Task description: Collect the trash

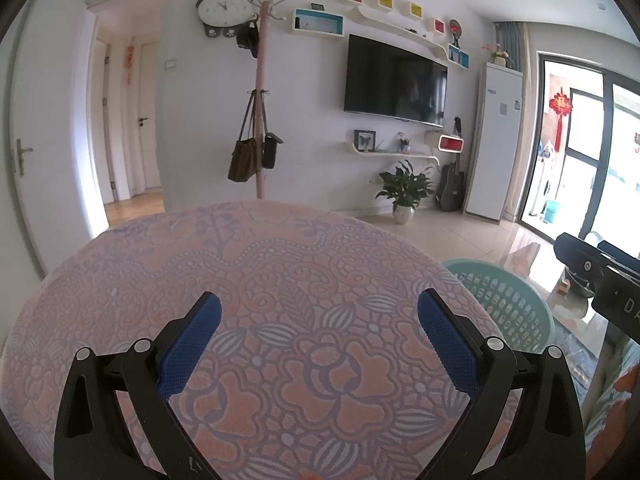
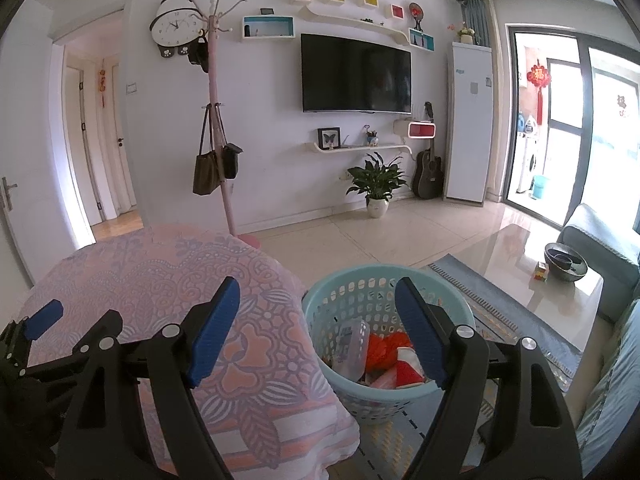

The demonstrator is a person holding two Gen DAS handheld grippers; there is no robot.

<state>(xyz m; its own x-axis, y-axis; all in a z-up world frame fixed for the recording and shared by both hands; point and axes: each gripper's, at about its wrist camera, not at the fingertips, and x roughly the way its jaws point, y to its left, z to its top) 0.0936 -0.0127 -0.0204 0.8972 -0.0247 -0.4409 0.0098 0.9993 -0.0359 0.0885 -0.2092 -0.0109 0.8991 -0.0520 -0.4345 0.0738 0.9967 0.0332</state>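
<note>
The trash is sitting in the pale blue basket, a heap of red and orange wrappers with a clear plastic container leaning against the near wall. The basket is standing on the floor just ahead of and below my right claw, tucked against the side of the table with the patterned pink cloth.

I am holding my right claw with its jaws spread wide and nothing between the blue pads; its right finger is pointing over the basket, its left over the table edge. My left claw is hovering above the cloth, jaws equally wide and empty. Through it I am seeing the basket off to the right, beyond the table edge.

I am judging the collecting to be nearly or fully done: the stretch of cloth in front of both claws is showing no scraps, and what I can see of the floor around the basket looks bare of litter. Anything behind me or under the table I cannot tell. The coffee table further right is carrying a dark bowl and a small box, which are not looking like trash to me.
</note>
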